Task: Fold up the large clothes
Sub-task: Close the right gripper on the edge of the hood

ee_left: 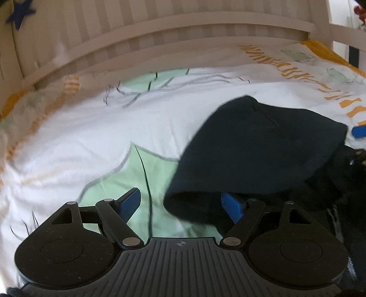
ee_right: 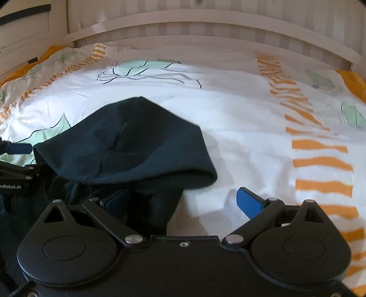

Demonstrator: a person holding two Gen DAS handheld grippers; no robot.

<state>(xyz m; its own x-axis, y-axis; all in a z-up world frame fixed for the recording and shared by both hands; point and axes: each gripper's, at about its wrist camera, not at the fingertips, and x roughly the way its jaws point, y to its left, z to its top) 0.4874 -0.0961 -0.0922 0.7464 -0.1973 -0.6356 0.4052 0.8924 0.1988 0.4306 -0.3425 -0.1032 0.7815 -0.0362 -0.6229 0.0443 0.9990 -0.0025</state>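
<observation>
Here, line by line:

Left gripper (ee_left: 180, 205): jaws spread wide; the left blue pad stands over bare duvet, the right pad is half tucked under the edge of the dark fabric, nothing pinched.

Right gripper (ee_right: 185, 203): jaws spread wide too; its right blue pad sits over white duvet, its left pad is shadowed against the dark cloth (whether it touches the cloth I cannot tell).

Only in the left view: a dark blue star (ee_left: 19, 13) hanging at the top left corner, and a blue pad of the other gripper peeking past the garment at the right edge.

Only in the right view: the left gripper's black linkage and blue fingertip at the left edge, beside the garment, plus a long run of orange stripes down the right side of the bedding.

Dark navy hoodie (ee_left: 263, 146): its hood lies rounded and puffed on the bed, opening toward the cameras; it sits to the right of the left gripper and to the left of the right gripper (ee_right: 128, 141), so between the two, with the body of the garment bunched near the tools.

Duvet (ee_right: 240, 118): white, printed with pale green leaves and orange stripes, lightly creased.

Headboard (ee_left: 160, 29): pale slatted wood behind the bed.
</observation>
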